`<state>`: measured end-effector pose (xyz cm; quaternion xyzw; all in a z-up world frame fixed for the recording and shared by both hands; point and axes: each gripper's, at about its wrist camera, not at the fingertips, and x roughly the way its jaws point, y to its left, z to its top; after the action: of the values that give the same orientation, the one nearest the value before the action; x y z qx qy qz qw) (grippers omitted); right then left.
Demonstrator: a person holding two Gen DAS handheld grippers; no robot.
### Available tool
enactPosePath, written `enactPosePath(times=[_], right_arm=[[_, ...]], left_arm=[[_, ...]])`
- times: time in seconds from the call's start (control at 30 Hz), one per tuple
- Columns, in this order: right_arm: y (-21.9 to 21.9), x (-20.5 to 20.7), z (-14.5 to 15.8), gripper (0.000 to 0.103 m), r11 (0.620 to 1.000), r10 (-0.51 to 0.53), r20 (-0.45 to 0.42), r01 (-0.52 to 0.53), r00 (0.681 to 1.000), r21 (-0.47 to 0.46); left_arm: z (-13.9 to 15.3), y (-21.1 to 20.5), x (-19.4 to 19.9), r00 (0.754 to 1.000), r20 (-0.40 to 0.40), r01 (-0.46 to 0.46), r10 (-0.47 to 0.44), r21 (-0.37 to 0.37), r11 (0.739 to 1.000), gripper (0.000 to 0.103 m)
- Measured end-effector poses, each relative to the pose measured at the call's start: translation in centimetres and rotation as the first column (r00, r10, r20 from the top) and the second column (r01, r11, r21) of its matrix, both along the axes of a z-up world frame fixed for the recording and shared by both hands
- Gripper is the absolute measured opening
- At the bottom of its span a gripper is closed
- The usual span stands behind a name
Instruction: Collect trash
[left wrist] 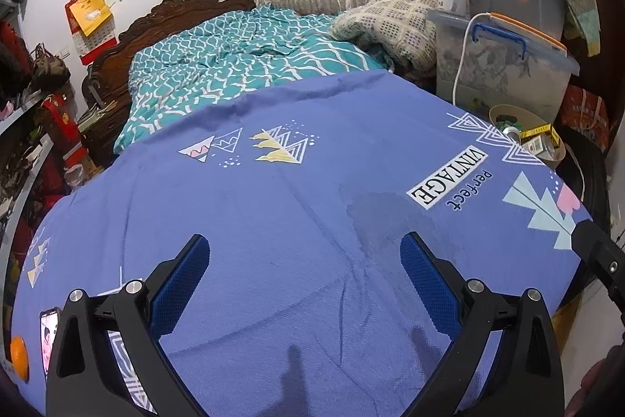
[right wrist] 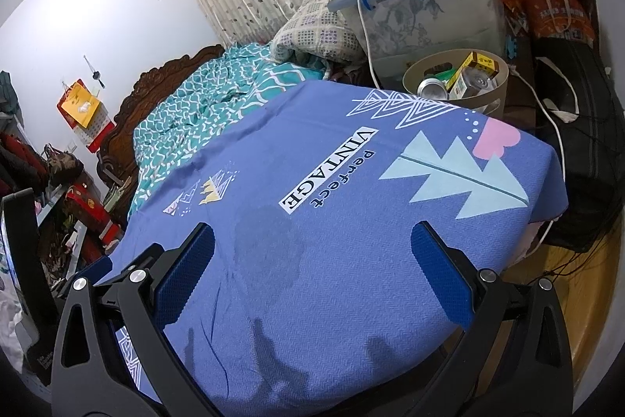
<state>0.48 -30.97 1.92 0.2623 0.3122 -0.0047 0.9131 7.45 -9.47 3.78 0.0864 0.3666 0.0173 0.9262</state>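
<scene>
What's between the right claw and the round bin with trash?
Only bare blue printed bedsheet lies between the open right gripper and the tan round bin, seen in the right wrist view.

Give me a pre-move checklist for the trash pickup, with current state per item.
1. Left gripper open and empty: ok.
2. Right gripper open and empty: ok.
3. Trash bin beside the bed, upright, open top reachable: ok; it already holds a can and cartons.
4. Loose trash on the blue sheet ahead of the fingers: cannot tell, none visible.
5. White cable hanging near the bin, clear of the path: cannot tell.
6. Phone and orange at the sheet's left edge, not trash: ok, apart from both grippers.
</scene>
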Motion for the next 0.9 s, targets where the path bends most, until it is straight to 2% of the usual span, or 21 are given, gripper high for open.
enactPosePath(times=[0.9], right_arm=[[-0.7,-0.2,-0.6,0.100,1.000,-0.020,0.000,0.020,1.000,0.018]], left_arm=[[-1.4,-2.2,-0.1,0.997,-0.041,0.075,-0.072,0.066,0.995,0.094]])
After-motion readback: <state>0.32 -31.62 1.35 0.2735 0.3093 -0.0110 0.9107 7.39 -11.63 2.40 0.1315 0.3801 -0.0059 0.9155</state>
